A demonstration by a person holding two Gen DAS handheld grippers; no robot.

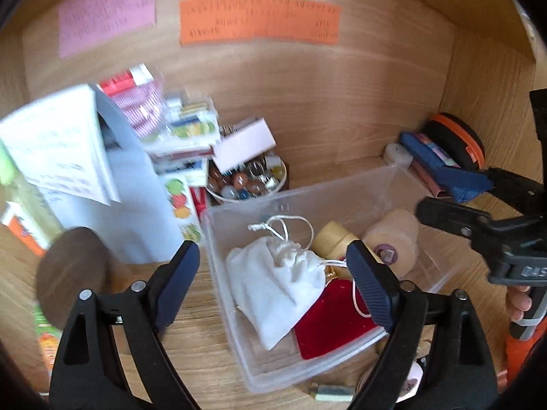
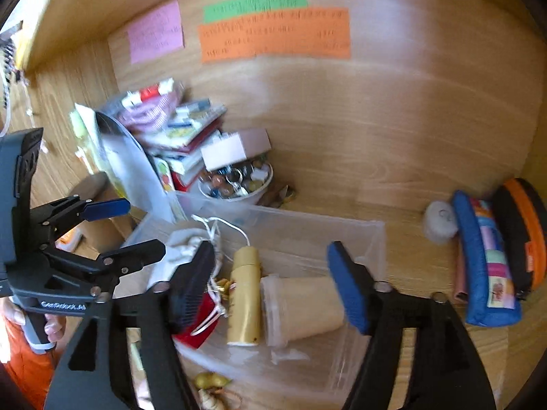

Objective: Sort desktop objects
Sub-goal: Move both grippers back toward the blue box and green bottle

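Observation:
A clear plastic bin [image 1: 389, 177] sits on the wooden desk. In it lie a white drawstring pouch [image 1: 277, 287], a red velvet pouch [image 1: 335, 321], a gold tube [image 2: 244, 294] and a beige cup [image 2: 304, 307] on its side. My left gripper [image 1: 273, 280] is open and empty above the bin's left end. My right gripper [image 2: 273, 283] is open and empty over the tube and cup; it also shows in the left wrist view [image 1: 454, 194] at the right.
A stack of books and papers [image 1: 102, 157] and a bowl of marbles [image 1: 249, 181] stand behind the bin. Pencil cases [image 2: 492, 256] lie at the right by the wall. A dark round disc [image 1: 73, 276] sits left. Small items [image 2: 210, 389] lie in front.

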